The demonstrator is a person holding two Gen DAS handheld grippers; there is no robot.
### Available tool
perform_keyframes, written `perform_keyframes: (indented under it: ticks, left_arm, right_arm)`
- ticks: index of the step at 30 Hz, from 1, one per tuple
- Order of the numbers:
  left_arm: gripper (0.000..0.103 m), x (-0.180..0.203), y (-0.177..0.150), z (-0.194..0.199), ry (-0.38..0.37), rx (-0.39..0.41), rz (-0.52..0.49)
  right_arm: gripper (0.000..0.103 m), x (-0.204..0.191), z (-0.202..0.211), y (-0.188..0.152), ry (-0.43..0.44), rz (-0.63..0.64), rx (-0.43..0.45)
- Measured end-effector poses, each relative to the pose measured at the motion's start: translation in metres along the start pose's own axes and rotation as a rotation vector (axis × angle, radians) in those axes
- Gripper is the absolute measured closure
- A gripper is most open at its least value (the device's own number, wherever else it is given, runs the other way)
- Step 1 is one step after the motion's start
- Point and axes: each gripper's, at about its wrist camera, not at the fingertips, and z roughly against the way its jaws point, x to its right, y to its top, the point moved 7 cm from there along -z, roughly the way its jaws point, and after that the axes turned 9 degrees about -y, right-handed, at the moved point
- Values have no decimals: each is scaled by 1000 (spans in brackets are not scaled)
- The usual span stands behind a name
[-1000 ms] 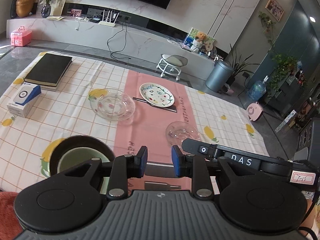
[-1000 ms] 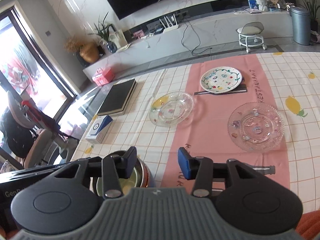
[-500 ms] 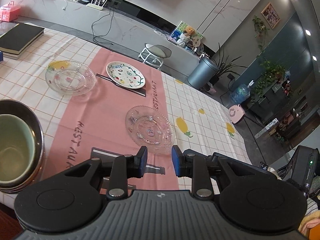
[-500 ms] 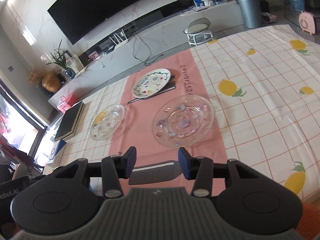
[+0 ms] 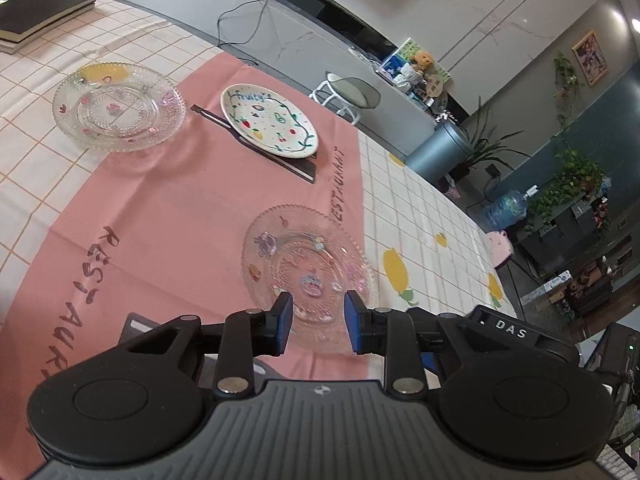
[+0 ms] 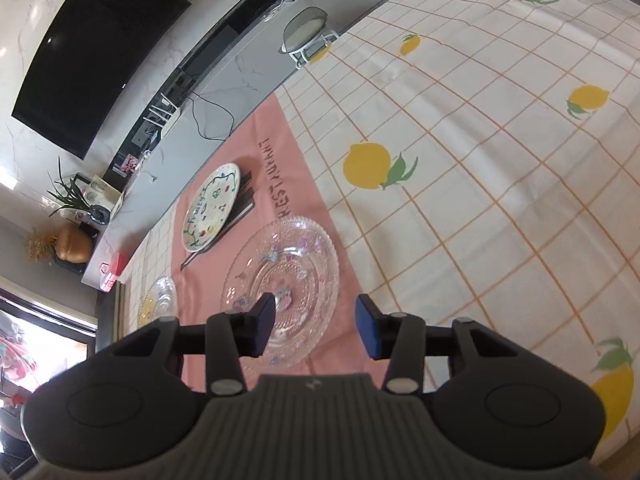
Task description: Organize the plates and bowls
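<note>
Home living rm: wall TV (image 6: pixel 96 52), houseplants (image 5: pixel 576 176).

Both wrist cameras tilt down, close over the desk (image 5: pixel 420 208), sharing the near glass plate (image 5: pixel 306 264) (image 6: pixel 282 280).

On the table lies a checked cloth (image 5: pixel 420 208), and along its middle we find a runner (image 5: pixel 168 216) laid over it. We see three dishes on or beside that runner. The nearest glass plate (image 5: pixel 306 268) sits at the runner's right edge, just ahead of the left gripper (image 5: pixel 318 320) and the right gripper (image 6: pixel 316 322). Beyond it the painted plate (image 5: pixel 270 122) rests on the runner. To its left we see a second glass plate (image 5: pixel 118 108), half off the runner. A book (image 5: pixel 38 14) lies at the far left corner. Behind the table stand a stool (image 5: pixel 348 94) and a long low bench (image 5: pixel 280 46).
</note>
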Motion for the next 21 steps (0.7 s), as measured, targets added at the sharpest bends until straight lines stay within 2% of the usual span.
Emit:
perform_keyframes:
  ticks: [4, 6, 10, 15, 21]
  left_arm:
    - [71, -29, 12, -15, 84, 43, 63]
    - [71, -40, 17, -21, 101, 56, 91]
    - [71, -48, 21, -31, 89, 68, 109]
    - [71, -48, 23, -42, 77, 61, 91]
    - [71, -50, 22, -51, 64, 36, 79]
  right_arm:
    - [59, 4, -28, 11, -17, -8, -39]
    - [60, 3, -38, 15, -13, -12, -60]
    - [61, 1, -49, 23, -10, 16, -63]
    - [70, 5, -60, 18, 48, -52, -134]
    - [74, 1, -63, 14, 83, -67, -151]
